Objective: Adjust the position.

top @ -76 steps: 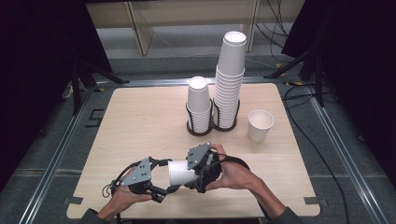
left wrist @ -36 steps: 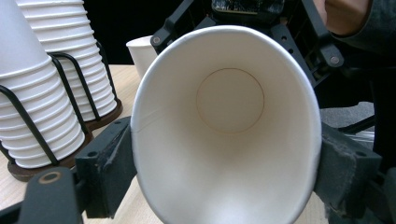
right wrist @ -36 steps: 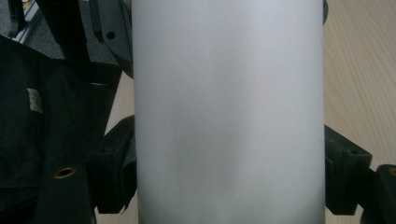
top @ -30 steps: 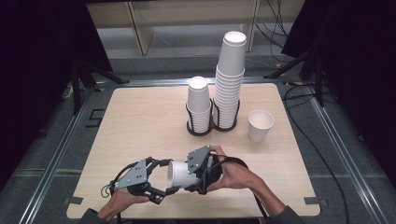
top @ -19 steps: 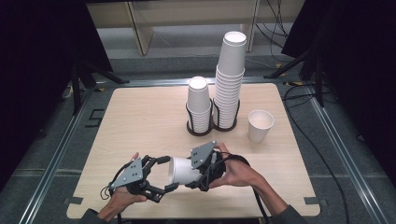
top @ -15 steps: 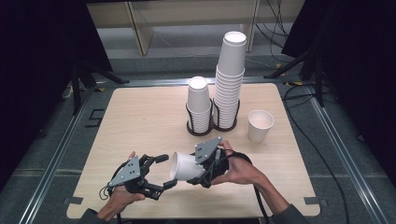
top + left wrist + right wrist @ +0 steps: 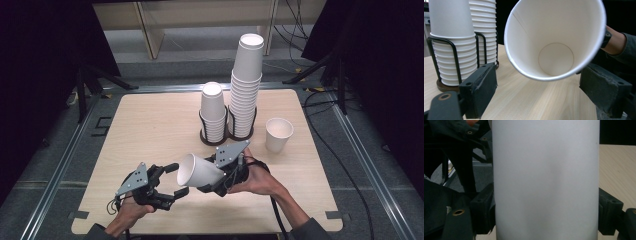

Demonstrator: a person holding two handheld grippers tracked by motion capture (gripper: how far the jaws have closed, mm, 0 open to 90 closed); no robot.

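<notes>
A white paper cup point(image 7: 199, 171) hangs tilted over the table's near edge, its open mouth turned toward my left gripper point(image 7: 173, 180). My right gripper point(image 7: 212, 183) is shut on the cup's lower body, one jaw on each side. In the right gripper view the cup wall point(image 7: 546, 180) stands between the jaws of the right gripper point(image 7: 546, 216). My left gripper point(image 7: 537, 92) is open, and the cup's rim and inside point(image 7: 554, 37) hover just ahead of its jaws without touching them.
Two stacks of white cups stand in black wire holders mid-table: a short stack point(image 7: 213, 112) and a tall stack point(image 7: 246, 90). A single upright cup point(image 7: 278, 134) stands to their right. Bare wood of the table point(image 7: 145, 120) lies to the left.
My left gripper has let go of the cup and opened. The right gripper has lifted the cup up and to the right, away from the left jaws.
</notes>
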